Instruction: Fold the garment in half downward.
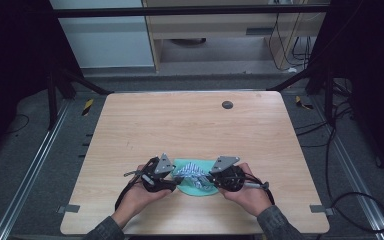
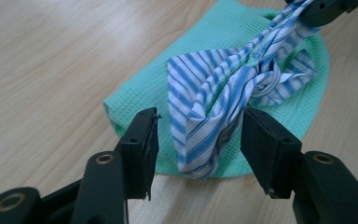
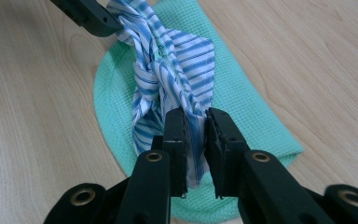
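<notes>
Near the front of the pale wooden tabletop (image 1: 190,120), the right gripper (image 3: 196,135) pinches the knotted blue-striped white cloth (image 2: 223,93) lying on the mint-green waffle cloth (image 2: 168,88), while the left gripper (image 2: 198,140), jaws spread, seems ready to close on the other end.

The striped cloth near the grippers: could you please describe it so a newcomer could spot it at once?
On the wooden table, near the person's edge, lies a mint-green waffle cloth. On top of it is the striped cloth, twisted, blue and white, with the right gripper pinching one end.
</notes>
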Motion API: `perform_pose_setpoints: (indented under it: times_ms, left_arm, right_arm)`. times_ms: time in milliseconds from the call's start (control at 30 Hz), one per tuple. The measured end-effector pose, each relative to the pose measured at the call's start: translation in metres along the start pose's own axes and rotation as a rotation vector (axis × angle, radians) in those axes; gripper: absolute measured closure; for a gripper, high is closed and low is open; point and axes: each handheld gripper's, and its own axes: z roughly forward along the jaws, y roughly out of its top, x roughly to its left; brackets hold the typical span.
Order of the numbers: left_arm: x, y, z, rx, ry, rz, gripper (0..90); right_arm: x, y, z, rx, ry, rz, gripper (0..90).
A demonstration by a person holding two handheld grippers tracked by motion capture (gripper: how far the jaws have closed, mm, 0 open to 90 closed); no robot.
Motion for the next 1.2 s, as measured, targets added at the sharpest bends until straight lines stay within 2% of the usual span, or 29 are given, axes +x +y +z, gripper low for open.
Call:
perform_pose_setpoints:
  times_ms: [267,400,633,867,1033,1200]
  left_arm:
    - [-0.005,-0.002,0.000,0.006,-0.016,0.022,48.6]
    - [-0.006,-0.005,-0.003,-0.002,-0.022,0.014,48.8]
    - [-0.007,-0.010,-0.006,-0.011,-0.033,0.002,54.0]
    - [-0.008,-0.014,-0.007,-0.016,-0.037,-0.001,59.4]
    - [-0.010,-0.016,-0.009,-0.020,-0.041,0.003,59.9]
    - [-0.012,-0.020,-0.008,-0.007,-0.040,0.019,64.8]
  right_arm:
    - [0.007,-0.005,-0.001,0.003,0.010,0.000,73.5]
    - [0.011,-0.007,-0.001,0.003,0.017,0.001,71.0]
    - [0.015,-0.009,0.000,0.020,0.014,0.005,64.3]
    - [0.019,-0.009,-0.003,0.012,0.018,0.010,59.5]
    - [0.021,-0.011,-0.004,0.011,0.019,0.008,59.3]
    - [0.025,-0.012,-0.005,0.010,0.024,-0.003,62.4]
